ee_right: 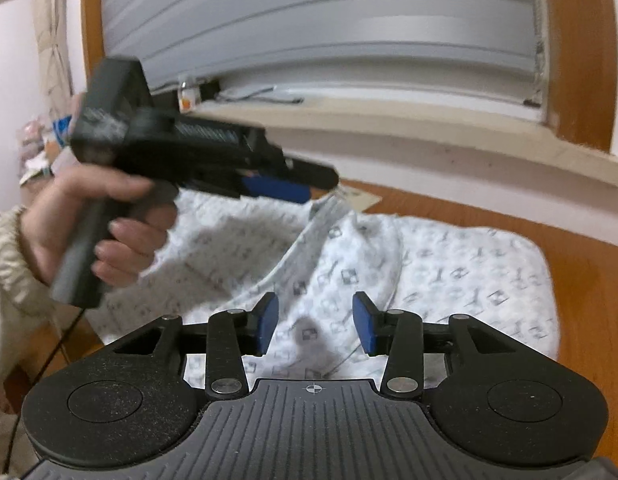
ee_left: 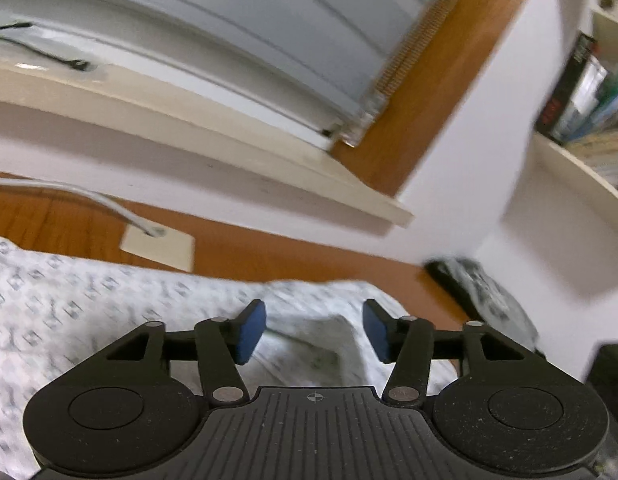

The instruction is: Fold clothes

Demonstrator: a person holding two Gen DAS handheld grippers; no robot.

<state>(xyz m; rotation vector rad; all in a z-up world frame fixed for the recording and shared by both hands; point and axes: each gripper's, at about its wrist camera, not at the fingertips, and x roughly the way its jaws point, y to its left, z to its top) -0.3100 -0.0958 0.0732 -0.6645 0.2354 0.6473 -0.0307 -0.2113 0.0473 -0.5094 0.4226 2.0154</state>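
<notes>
The garment, white with a small grey print, lies rumpled on the wooden desk below the window sill, part of it spread fairly flat toward the right and part gathered into a raised ridge running up toward the left gripper. It looks thin, light and limp: it should drape and slide rather than hold a crease, and a pinch on a single layer at a hem or corner would likely serve better than a grab at the bunched middle, where several layers could come up together. The right gripper hangs just over the near edge of the cloth with its blue pads spread and nothing between them. The left gripper in its own view also shows its pads apart, cloth lying below the gap but not pinched. The right wrist view gives what the left cannot: the hand gripping the left tool's handle, a pale sleeve, the tool seen side-on and blurred above the far part of the garment, and the cloth's whole outline against the wood. The left wrist view adds a pale square plate on the desk with a white cable running into it, a dark object at the desk's right end, and shelves with books beyond. Whether any fold is already made, the creases do not settle.
</notes>
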